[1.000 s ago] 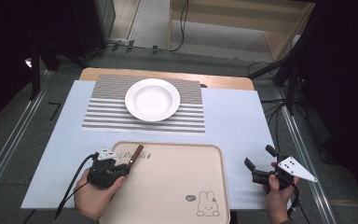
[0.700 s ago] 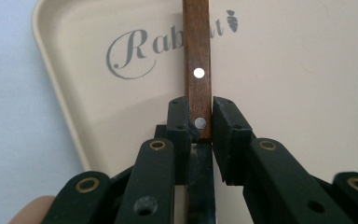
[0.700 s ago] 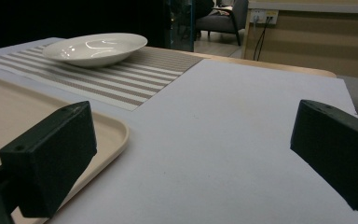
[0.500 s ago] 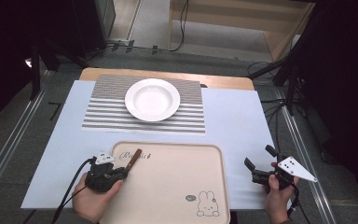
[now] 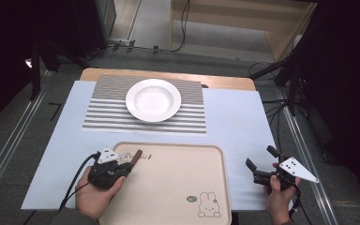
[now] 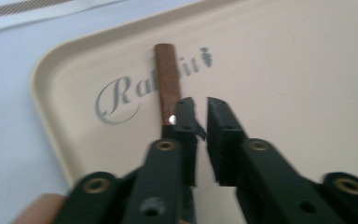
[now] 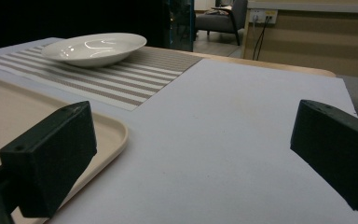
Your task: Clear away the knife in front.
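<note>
**Left tool at the brown stick on the tray**

My left tool (image 5: 130, 167) sits over the near left corner of the beige tray (image 5: 178, 192), which lies on the surface (image 5: 234, 122) covered with a pale sheet. Its jaws have just been closing and now stand almost together, a thin gap between them. In the left gripper view the brown stick (image 6: 168, 80) lies flat on the tray floor across the printed lettering, its far end pointing away from me and its near end slipping under my left-hand jaw. The stick lies beside that jaw rather than in the gap, so I cannot tell whether I have any hold on it; nothing shows between the pads.

My right tool (image 5: 261, 165) is off the tray's right edge, low over the pale sheet, jaws spread wide with nothing between them.

Farther back, a white plate (image 5: 153, 100) rests on a striped placemat (image 5: 108, 112), well apart from both tools.
</note>
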{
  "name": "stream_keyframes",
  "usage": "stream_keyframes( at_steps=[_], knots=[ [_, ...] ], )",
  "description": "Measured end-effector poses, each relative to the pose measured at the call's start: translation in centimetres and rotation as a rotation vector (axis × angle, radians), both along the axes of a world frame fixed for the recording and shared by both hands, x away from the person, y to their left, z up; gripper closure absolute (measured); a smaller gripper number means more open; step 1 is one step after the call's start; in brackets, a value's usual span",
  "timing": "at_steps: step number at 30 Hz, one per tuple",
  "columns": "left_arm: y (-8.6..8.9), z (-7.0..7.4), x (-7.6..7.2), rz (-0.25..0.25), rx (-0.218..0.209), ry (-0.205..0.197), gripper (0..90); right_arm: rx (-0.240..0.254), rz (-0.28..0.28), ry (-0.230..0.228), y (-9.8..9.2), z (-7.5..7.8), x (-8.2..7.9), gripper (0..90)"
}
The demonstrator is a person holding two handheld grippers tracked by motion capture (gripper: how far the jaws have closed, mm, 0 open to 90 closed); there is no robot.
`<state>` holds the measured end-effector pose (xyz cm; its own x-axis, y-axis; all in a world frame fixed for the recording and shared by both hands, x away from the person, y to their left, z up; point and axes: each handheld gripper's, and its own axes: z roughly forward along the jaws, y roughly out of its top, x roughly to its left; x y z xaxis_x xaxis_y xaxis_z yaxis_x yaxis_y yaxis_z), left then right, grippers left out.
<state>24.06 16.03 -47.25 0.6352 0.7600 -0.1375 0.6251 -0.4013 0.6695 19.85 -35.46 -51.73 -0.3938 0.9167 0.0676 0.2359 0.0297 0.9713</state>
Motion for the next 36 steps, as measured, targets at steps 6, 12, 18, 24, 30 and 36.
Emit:
stream_keyframes(
  at_steps=[6,12,18,24,30,36],
  knots=[
    [-1.4,-1.0,0.8,-0.099,0.065,0.021,90.0,-0.001,-0.001,0.000,0.0,0.0,0.0,0.0],
    [-0.3,-1.6,1.3,-0.074,0.078,0.029,90.0,0.000,-0.002,0.000,0.0,0.0,0.0,0.0],
    [1.7,-1.8,1.4,-0.056,0.065,0.042,90.0,-0.002,-0.003,0.001,0.0,0.0,0.0,0.0],
    [3.0,-2.0,1.1,-0.054,0.042,0.038,90.0,-0.004,-0.005,0.003,0.0,0.0,0.0,0.0],
    [3.9,-2.1,1.1,-0.045,0.025,0.033,90.0,-0.009,-0.005,0.004,0.1,0.0,0.0,0.0],
    [4.3,-2.3,1.1,-0.054,-0.001,0.016,90.0,-0.011,-0.008,0.006,0.1,0.0,0.0,0.0]
  ],
)
